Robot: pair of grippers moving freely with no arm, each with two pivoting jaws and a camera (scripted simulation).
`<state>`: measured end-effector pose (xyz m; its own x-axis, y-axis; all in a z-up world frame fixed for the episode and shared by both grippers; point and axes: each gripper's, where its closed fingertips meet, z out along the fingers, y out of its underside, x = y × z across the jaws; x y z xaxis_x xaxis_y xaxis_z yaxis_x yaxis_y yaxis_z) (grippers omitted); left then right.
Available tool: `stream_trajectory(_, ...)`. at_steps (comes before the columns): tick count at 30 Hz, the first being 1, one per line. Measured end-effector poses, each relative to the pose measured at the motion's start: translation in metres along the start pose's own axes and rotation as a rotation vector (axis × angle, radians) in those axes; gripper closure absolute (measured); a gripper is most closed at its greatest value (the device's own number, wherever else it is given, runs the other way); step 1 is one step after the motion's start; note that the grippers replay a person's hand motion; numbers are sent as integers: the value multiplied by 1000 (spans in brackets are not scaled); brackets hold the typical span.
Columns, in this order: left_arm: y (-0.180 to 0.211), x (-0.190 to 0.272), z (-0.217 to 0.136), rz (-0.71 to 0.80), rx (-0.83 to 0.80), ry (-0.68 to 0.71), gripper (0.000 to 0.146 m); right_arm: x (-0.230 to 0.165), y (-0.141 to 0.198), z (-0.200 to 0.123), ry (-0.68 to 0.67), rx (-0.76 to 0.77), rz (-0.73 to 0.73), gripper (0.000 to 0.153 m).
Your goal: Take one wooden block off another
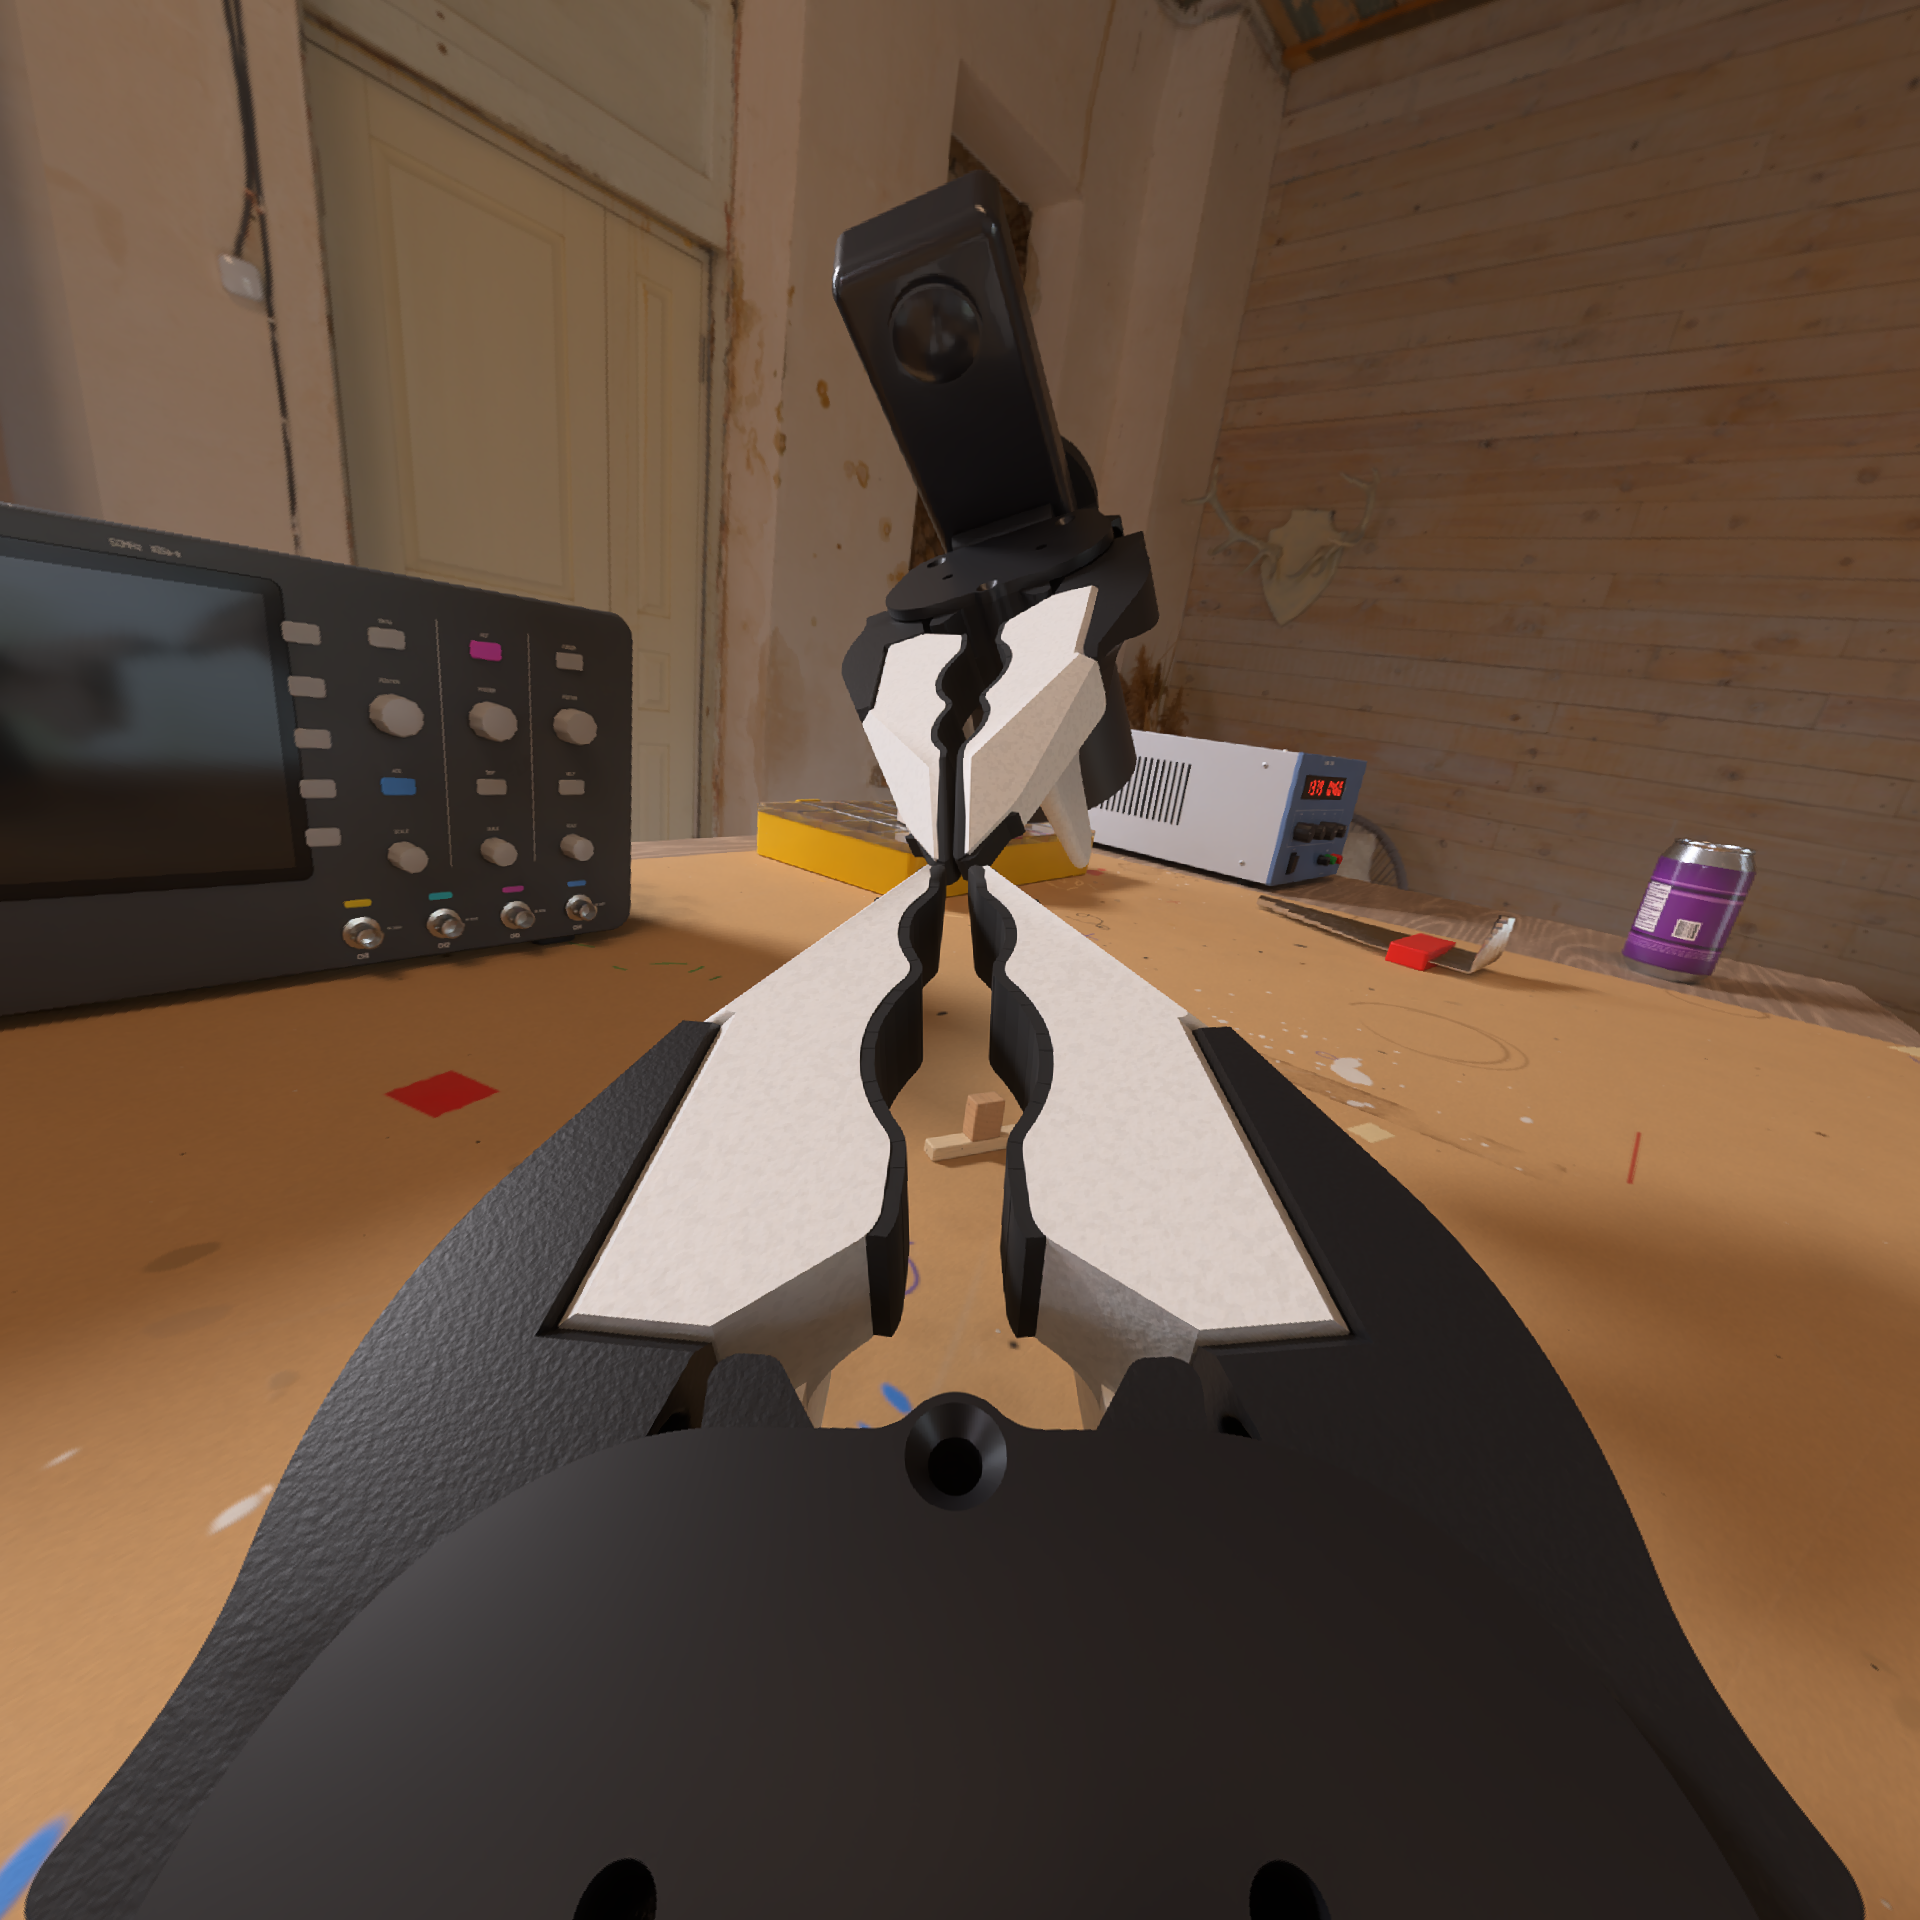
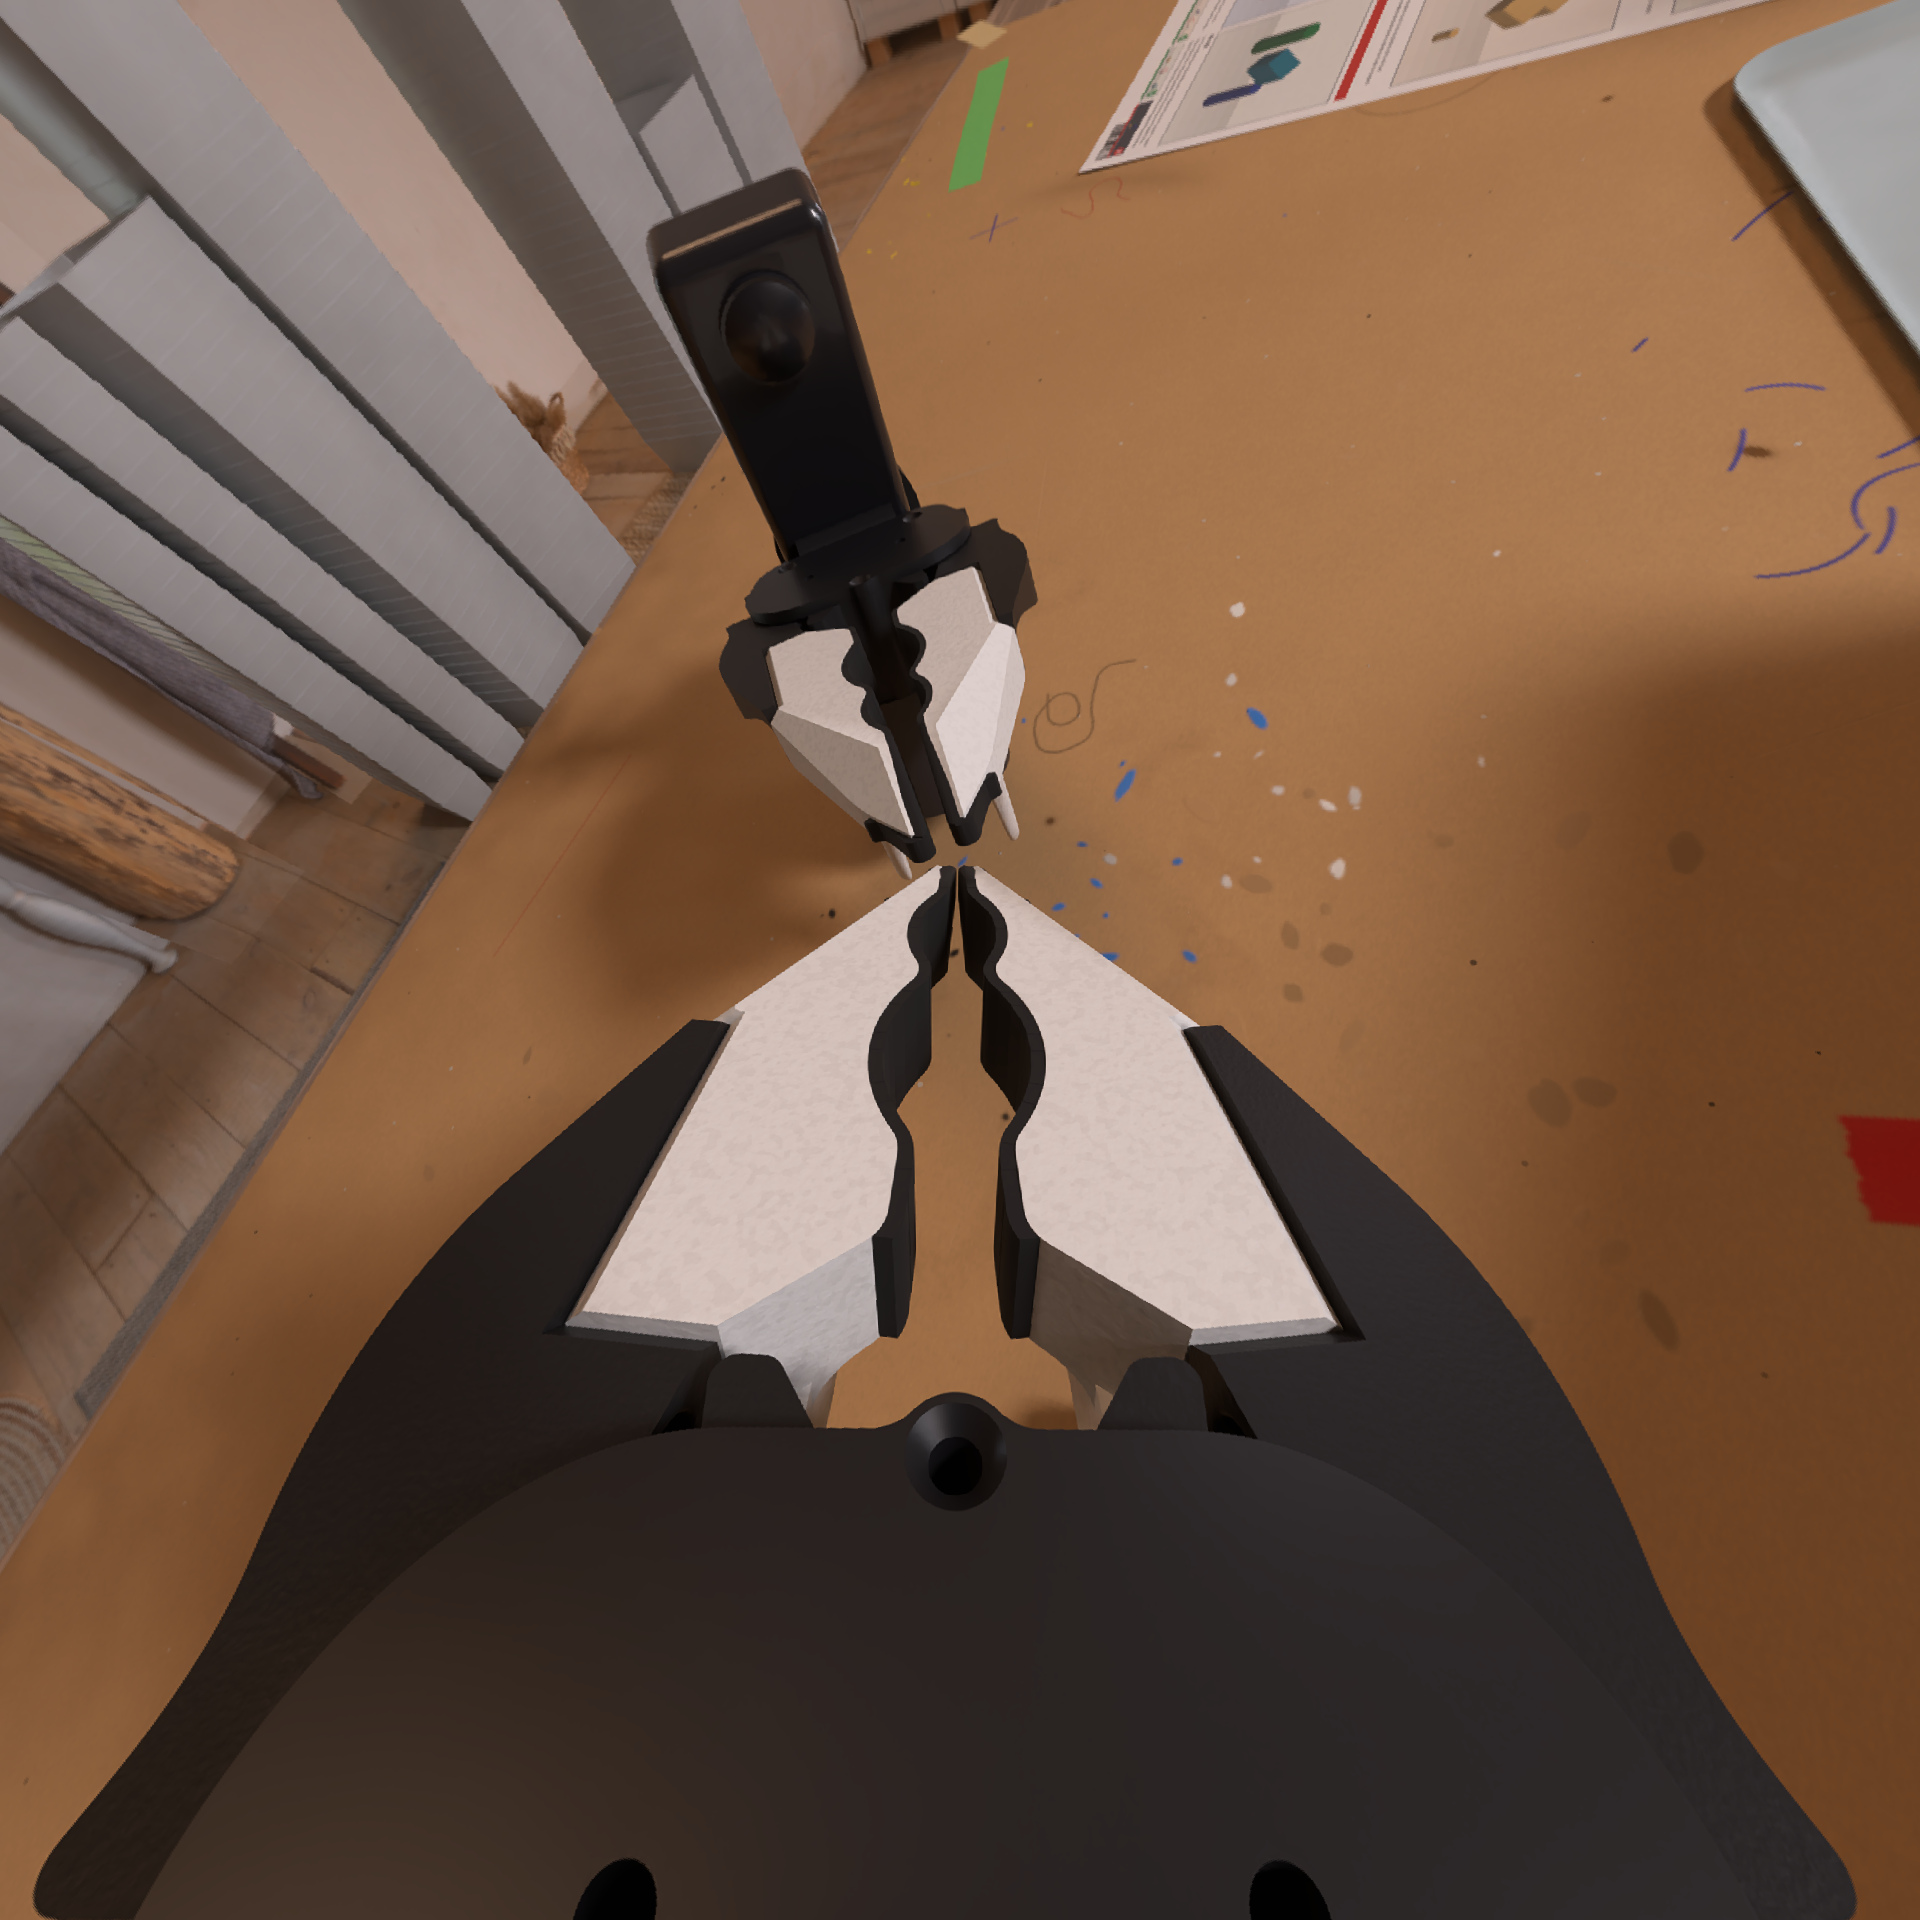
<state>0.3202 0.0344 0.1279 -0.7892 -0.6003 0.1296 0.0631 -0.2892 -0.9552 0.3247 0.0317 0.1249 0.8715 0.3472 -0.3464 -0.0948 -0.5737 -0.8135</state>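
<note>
The brown surface (image 1: 312, 1195), flecked with paint and pen marks, carries an oscilloscope (image 1: 301, 758) at left, a yellow case (image 1: 831, 847) at centre, and a power supply (image 1: 1236, 800), a metal tool with a red patch (image 1: 1392, 935) and a purple can (image 1: 1688, 912) at right. Near centre a flat wooden block (image 1: 961, 1145) bears a small upright block (image 1: 982, 1117). In the right wrist view, a printed sheet (image 2: 1351, 62) and a pale tray (image 2: 1849, 156) lie at upper right.

Oscilloscope (image 1: 312, 748), power supply (image 1: 1231, 805), purple can (image 1: 1688, 909), poster (image 2: 1351, 62).

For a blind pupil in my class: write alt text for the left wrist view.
Two shut grippers, left gripper and right gripper, meet tip to tip above a brown table, where a small wooden block sits on a flat one; an oscilloscope stands left.
</note>
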Motion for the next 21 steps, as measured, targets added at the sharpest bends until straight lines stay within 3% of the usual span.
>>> stream_trajectory(13,0,4,1,-12,11,25,143,-5,0,1,-34,58,37,152)
stream_trajectory(21,-2,7,3,-72,6,62,144,-7,0,-2,12,74,-103,152)
